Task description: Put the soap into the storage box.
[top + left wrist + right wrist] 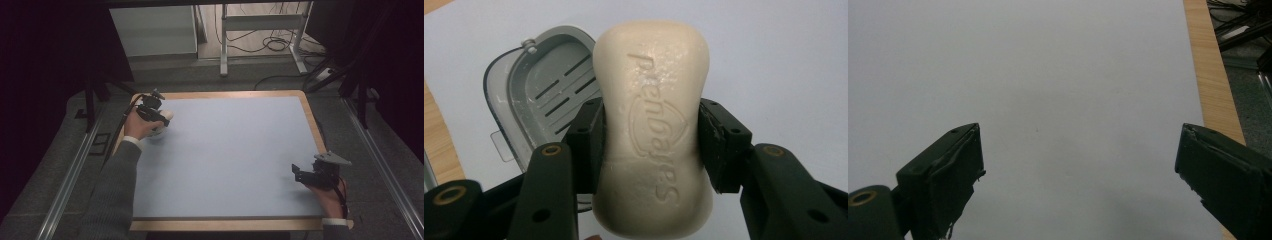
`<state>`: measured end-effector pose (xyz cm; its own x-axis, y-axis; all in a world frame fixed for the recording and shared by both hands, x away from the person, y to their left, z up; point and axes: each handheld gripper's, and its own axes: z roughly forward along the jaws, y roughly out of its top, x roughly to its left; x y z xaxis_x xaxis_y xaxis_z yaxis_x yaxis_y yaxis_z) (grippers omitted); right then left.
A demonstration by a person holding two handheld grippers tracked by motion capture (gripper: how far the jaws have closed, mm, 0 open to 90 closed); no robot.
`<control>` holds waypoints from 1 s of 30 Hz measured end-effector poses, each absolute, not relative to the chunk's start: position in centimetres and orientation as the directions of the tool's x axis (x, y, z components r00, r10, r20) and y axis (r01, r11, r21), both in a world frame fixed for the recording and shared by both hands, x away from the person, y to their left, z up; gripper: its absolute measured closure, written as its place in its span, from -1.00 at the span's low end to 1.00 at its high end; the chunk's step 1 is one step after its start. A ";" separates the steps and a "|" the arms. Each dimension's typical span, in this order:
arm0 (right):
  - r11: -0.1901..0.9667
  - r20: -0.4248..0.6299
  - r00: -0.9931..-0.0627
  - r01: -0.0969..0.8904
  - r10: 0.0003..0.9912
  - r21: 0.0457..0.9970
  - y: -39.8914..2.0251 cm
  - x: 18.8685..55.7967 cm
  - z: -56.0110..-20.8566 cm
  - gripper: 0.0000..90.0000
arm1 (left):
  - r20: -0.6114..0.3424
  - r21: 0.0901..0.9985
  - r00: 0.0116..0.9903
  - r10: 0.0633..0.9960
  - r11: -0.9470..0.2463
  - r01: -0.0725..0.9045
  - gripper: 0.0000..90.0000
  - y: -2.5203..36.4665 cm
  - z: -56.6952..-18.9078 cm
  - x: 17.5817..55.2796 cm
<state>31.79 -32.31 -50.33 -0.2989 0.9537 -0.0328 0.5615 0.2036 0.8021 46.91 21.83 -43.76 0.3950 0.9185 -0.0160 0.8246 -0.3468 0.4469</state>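
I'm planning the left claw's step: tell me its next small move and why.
Probably shift the left claw over the grey soap dish and lower it. Its jaws clamp the cream soap bar at the waist, while the slotted dish lies open and empty beside and below the bar.

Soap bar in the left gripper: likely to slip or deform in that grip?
The soap bar looks rigid; its embossed lettering stays crisp between the left gripper pads. Its surface looks smooth and waxy, so it may slip. The pads clamp its narrower waist, which probably helps hold it.
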 end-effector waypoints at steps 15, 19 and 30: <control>0.204 -0.032 -0.300 0.563 0.953 0.801 -32.3 31.8 -50.4 -0.89 | -0.047 0.423 0.354 0.934 -0.303 0.854 0.10 22.9 -44.8 47.9; 0.203 -0.030 -0.300 0.563 0.953 0.801 -32.4 31.8 -50.3 -0.89 | -0.043 0.424 0.340 0.939 -0.291 0.858 0.10 23.2 -44.9 48.1; 0.205 -0.032 -0.299 0.569 0.954 0.796 -32.4 31.8 -50.4 -0.89 | -0.056 0.448 0.251 0.966 -0.200 0.871 0.10 24.4 -46.4 48.9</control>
<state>31.80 -32.41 -50.41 -0.2995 0.9536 -0.0315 0.5692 0.2051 0.7962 48.92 24.42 -46.42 0.2509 0.9664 -0.0557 0.8713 -0.2004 0.4479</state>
